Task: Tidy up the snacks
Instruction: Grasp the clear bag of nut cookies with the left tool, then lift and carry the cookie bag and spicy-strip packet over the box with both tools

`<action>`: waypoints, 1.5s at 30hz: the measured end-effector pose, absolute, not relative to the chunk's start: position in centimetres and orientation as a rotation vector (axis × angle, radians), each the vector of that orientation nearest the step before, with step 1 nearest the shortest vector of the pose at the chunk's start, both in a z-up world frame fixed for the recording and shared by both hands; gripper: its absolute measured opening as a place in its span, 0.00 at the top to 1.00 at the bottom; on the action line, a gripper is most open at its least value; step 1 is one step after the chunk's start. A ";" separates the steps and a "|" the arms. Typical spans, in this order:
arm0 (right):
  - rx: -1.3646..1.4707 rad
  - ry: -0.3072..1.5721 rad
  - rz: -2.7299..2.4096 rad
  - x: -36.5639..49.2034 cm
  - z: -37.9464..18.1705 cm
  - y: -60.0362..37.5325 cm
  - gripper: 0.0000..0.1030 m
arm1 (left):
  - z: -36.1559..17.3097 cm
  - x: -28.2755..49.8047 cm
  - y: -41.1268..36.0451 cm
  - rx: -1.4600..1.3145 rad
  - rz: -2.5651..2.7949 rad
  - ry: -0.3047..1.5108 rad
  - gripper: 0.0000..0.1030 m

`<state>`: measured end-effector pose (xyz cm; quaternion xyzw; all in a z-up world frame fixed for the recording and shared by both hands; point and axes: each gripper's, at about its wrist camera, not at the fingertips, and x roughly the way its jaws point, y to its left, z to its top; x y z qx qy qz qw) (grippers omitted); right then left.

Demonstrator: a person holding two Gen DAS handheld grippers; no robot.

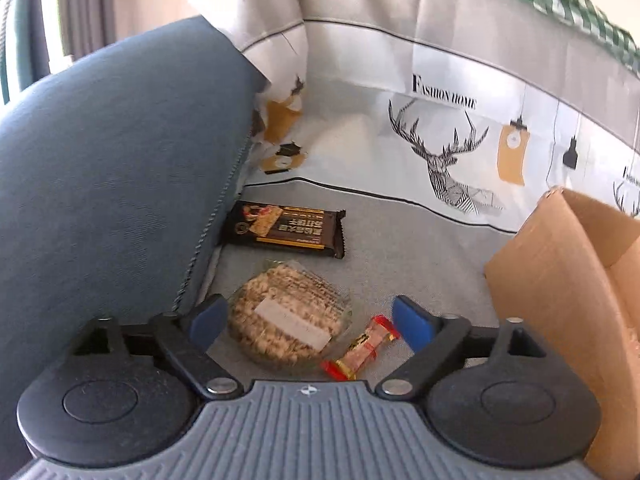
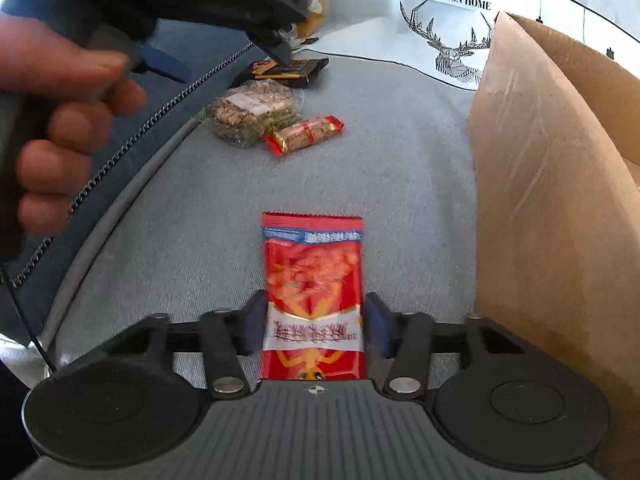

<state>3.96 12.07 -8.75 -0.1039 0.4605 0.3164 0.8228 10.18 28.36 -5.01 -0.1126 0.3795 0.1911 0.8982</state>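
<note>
Red packet (image 2: pixel 314 300) clamped in your right gripper (image 2: pixel 316 326) fingers, left gripper (image 1: pixel 310 326) fingers wide apart over the round cracker pack (image 1: pixel 288 314): box (image 2: pixel 560 200) next.

We can't see inside the cardboard box (image 2: pixel 552 184), right of the right gripper's jaws; its wall blocks the contents and the picture edge cuts it off. The red packet (image 2: pixel 314 296) between those jaws is motion-blurred, print unreadable, its near end hidden under the gripper body; we can't tell if the pads press it. Ahead and left of the jaws, the left gripper (image 2: pixel 224 40) is cut by the top edge, one blue pad showing, and the hand (image 2: pixel 60 120) on it is cropped at the left edge. In the left wrist view, the dark bar wrapper (image 1: pixel 286 230) ahead of the jaws has text too small to read, one corner tucked behind the blue cushion (image 1: pixel 120 152)
</note>
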 end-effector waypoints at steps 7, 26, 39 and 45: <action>-0.184 0.994 0.661 4.7 -8.8 12.0 0.53 | -8.3 14.4 27.8 -0.051 0.425 0.924 0.01; -0.149 0.984 0.653 4.9 -8.8 11.8 0.54 | -6.6 12.2 28.5 -0.101 0.449 0.916 0.43; -0.166 0.972 0.664 4.2 -8.7 11.4 0.54 | -2.7 3.8 27.5 -0.344 0.356 0.859 0.64; -0.172 0.983 0.683 4.0 -8.6 11.3 0.53 | -3.4 3.9 27.7 -0.376 0.323 0.895 0.30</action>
